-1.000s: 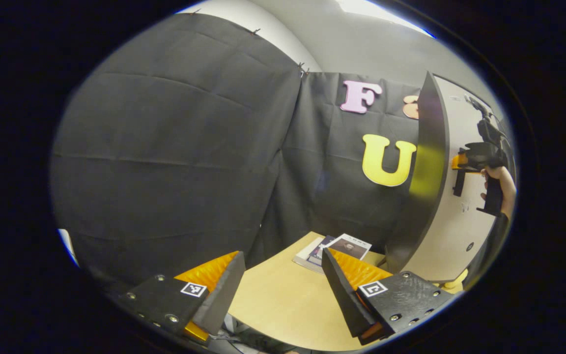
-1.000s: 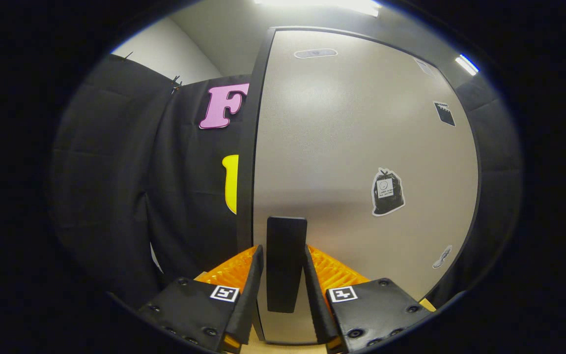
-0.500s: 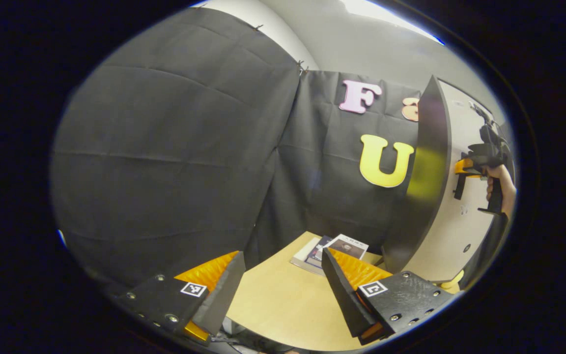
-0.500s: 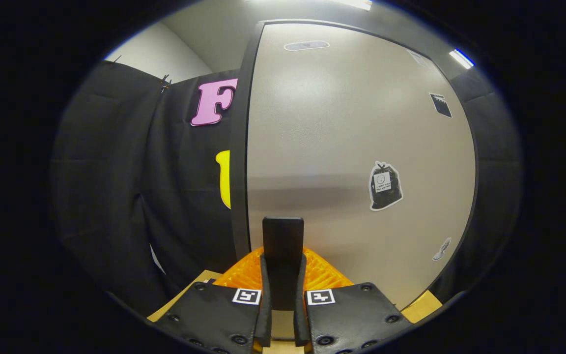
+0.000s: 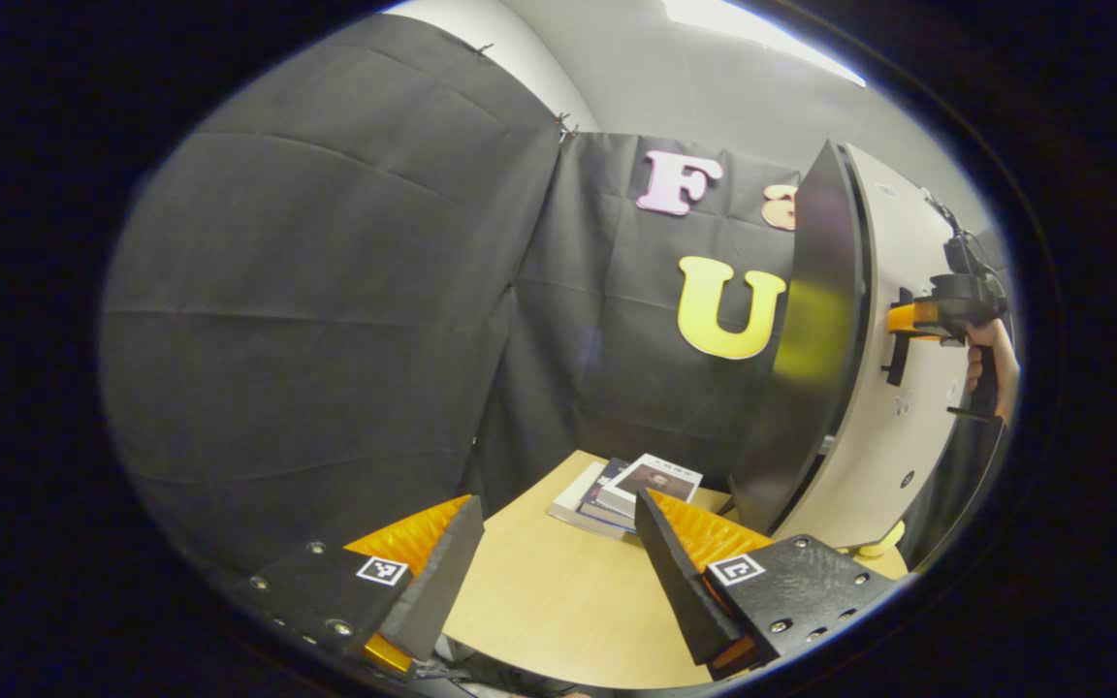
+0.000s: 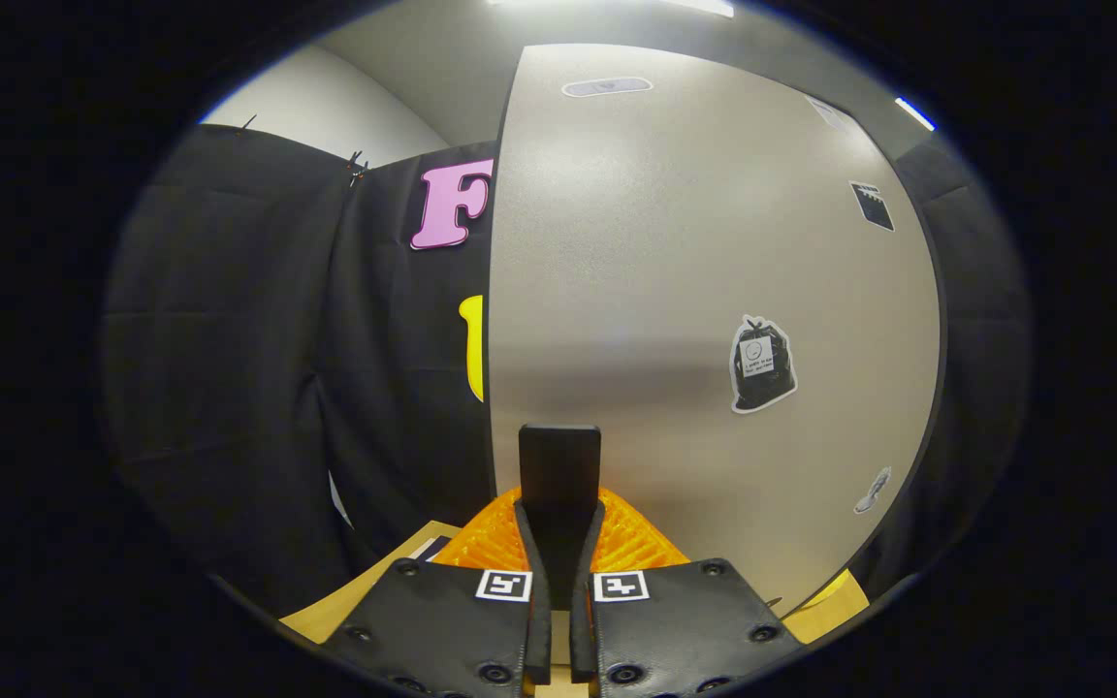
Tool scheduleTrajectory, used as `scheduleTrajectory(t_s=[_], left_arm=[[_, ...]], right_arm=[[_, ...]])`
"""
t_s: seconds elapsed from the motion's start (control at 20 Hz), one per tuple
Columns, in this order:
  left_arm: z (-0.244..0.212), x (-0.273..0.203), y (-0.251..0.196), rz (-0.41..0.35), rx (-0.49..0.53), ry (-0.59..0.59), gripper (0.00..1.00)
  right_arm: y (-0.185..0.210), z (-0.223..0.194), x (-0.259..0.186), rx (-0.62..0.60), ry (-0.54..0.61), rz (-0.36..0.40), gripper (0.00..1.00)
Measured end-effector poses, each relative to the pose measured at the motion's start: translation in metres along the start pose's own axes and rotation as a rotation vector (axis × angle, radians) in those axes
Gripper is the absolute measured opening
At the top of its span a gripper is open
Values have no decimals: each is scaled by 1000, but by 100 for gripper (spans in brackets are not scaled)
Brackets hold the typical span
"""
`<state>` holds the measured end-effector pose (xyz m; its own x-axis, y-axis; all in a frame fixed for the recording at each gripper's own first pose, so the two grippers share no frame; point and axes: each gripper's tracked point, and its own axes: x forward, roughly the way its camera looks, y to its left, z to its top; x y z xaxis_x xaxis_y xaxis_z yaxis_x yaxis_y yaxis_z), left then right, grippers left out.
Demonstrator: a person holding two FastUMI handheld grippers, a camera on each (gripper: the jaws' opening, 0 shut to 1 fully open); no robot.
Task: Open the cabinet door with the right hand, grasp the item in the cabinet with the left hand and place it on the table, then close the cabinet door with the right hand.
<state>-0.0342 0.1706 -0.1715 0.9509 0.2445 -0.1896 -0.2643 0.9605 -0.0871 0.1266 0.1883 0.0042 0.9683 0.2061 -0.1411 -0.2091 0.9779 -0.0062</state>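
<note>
Since a second ago the right tool (image 6: 551,630) has closed from open jaws onto the black upright door handle (image 6: 559,485), and the grey cabinet door (image 6: 694,291) has begun to swing.

Left gripper view: the left tool (image 5: 558,572) hangs wide open and empty over the near edge of the light wooden counter (image 5: 539,601). A stack of books (image 5: 626,485) lies at the counter's far edge, just beside the cabinet. The door (image 5: 908,388) stands slightly ajar; a hand (image 5: 990,354) holds the right tool (image 5: 908,320) at the handle (image 5: 896,334).

Right gripper view: both fingers press on the handle.

Progress: opening is barely begun; the item inside is hidden, and retrieval, placing and closing remain.
</note>
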Motion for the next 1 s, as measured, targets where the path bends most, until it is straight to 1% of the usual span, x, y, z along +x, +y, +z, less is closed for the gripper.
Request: scheduleTrajectory(t_s=[0.05,0.15,0.3,0.45,0.6,0.75,0.9,1.0], left_arm=[[0,3,-5,-15,3,3,96],[-1,7,-19,-47,1,10,96],[-3,16,-45,-98,5,18,96],[0,19,-74,-155,33,16,96],[-1,22,-102,-200,60,25,96],[0,21,-128,-240,56,42,96],[0,14,-148,-247,78,34,96],[-6,4,-157,-216,89,28,96]], right_arm=[[-1,0,-10,6,-2,16,10],[-2,-1,-29,19,3,47,9],[-6,-5,-59,21,6,65,9],[-15,-9,-84,30,15,81,9],[-21,-9,-99,31,22,81,9],[-25,-11,-105,26,45,87,9],[-28,-8,-114,25,48,124,9],[-29,-9,-117,23,53,175,9]])
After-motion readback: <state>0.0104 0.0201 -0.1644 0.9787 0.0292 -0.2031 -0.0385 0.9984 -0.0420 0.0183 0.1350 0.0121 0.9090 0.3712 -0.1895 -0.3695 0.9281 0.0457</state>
